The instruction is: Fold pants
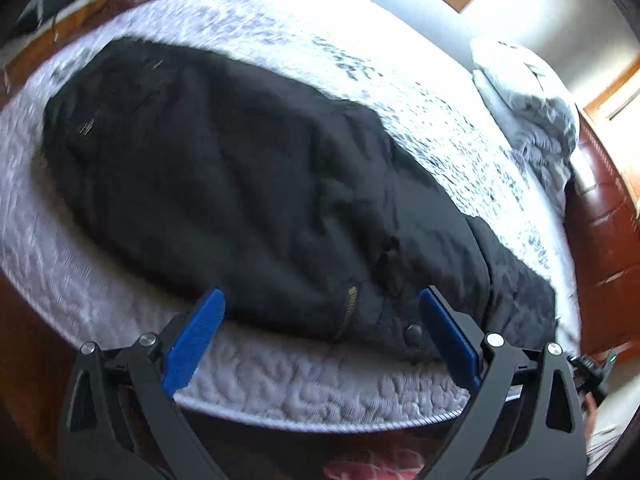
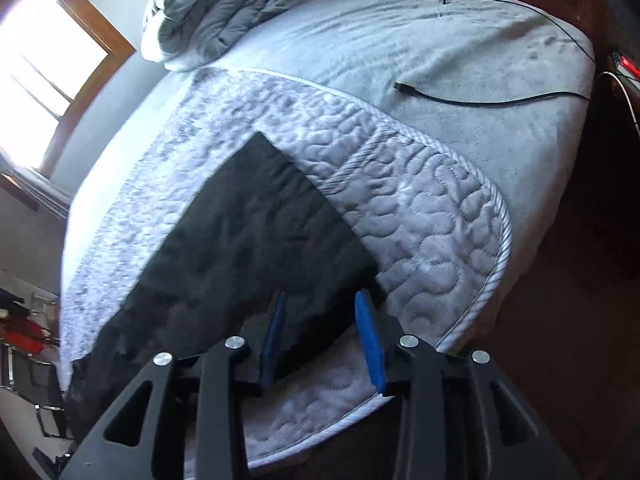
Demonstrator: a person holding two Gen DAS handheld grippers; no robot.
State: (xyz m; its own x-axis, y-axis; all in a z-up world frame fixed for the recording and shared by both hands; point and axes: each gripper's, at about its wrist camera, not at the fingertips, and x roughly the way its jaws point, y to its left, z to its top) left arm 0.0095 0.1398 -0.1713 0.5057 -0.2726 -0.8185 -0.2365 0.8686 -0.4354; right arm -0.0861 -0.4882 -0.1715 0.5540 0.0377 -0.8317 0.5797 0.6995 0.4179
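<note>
Black pants point(image 1: 240, 184) lie spread flat on a white quilted cover point(image 1: 280, 384) on the bed. Their waist, with a brass zipper point(image 1: 349, 304) and a snap button point(image 1: 413, 334), is at the near edge. My left gripper point(image 1: 320, 300) is open wide, just above the waistband, holding nothing. In the right wrist view the pants' leg end point(image 2: 256, 224) lies on the quilted cover point(image 2: 432, 236). My right gripper point(image 2: 322, 300) is open, its blue fingers point(image 2: 370, 340) over the near edge of the leg, holding nothing.
A bunched grey duvet point(image 2: 216, 16) lies at the head of the bed, also in the left wrist view point(image 1: 532, 108). A black cable point(image 2: 480, 98) lies on the grey sheet point(image 2: 440, 40). Dark wood bed frame point(image 1: 608, 232) and window point(image 2: 44, 60) surround.
</note>
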